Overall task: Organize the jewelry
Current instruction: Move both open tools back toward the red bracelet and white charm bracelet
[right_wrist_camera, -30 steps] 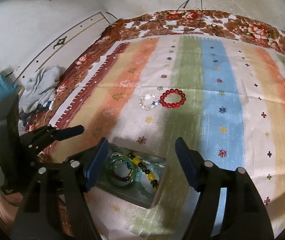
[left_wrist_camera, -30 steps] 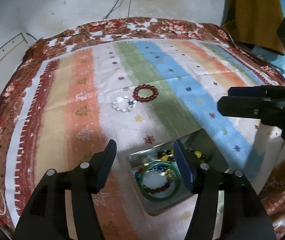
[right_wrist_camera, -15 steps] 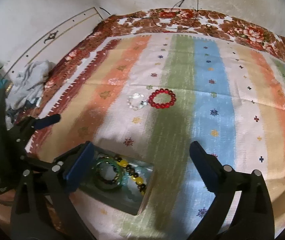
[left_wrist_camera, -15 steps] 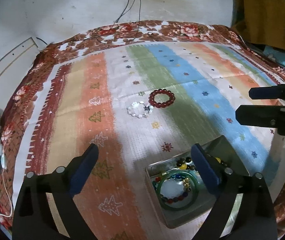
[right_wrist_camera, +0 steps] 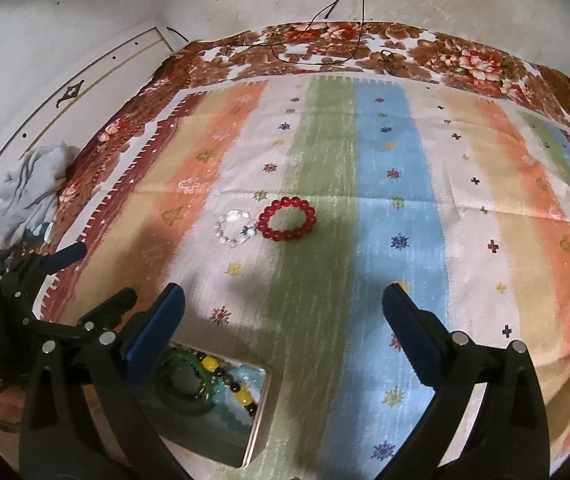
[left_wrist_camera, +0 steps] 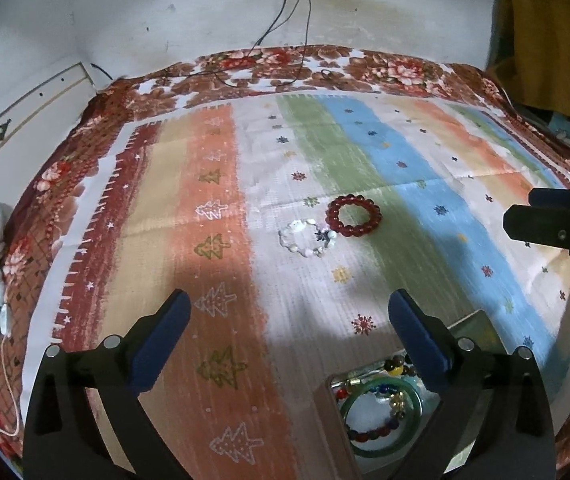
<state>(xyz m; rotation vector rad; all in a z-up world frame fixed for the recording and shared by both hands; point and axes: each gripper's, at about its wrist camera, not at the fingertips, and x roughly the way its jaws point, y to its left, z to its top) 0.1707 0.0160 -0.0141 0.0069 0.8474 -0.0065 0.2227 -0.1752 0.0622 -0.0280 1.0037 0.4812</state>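
A red bead bracelet [left_wrist_camera: 333,216] [right_wrist_camera: 263,220] lies on the striped cloth [left_wrist_camera: 221,208], touching a white bead bracelet [left_wrist_camera: 301,224] [right_wrist_camera: 233,215] on its left. An open metal tin [left_wrist_camera: 337,440] [right_wrist_camera: 261,408] near the front holds a green bangle [left_wrist_camera: 381,450] [right_wrist_camera: 181,408] and several bead strands. My left gripper [left_wrist_camera: 289,300] hovers left of the tin, its jaws still opening with nothing between them. My right gripper [right_wrist_camera: 283,292] hangs right of the tin, open and empty. Both point toward the two bracelets from well short of them.
A crumpled grey cloth [right_wrist_camera: 33,188] lies off the bed's left edge. Black cables [left_wrist_camera: 285,76] trail from a wall socket onto the far floral border. A yellow cloth [left_wrist_camera: 557,40] hangs at the far right. The right gripper's fingers [left_wrist_camera: 545,232] show at that view's right edge.
Both grippers' jaws have spread from partly closed to wide. Both have drawn away from over the tin, which now sits low at each view's side; the bracelets look nearer.
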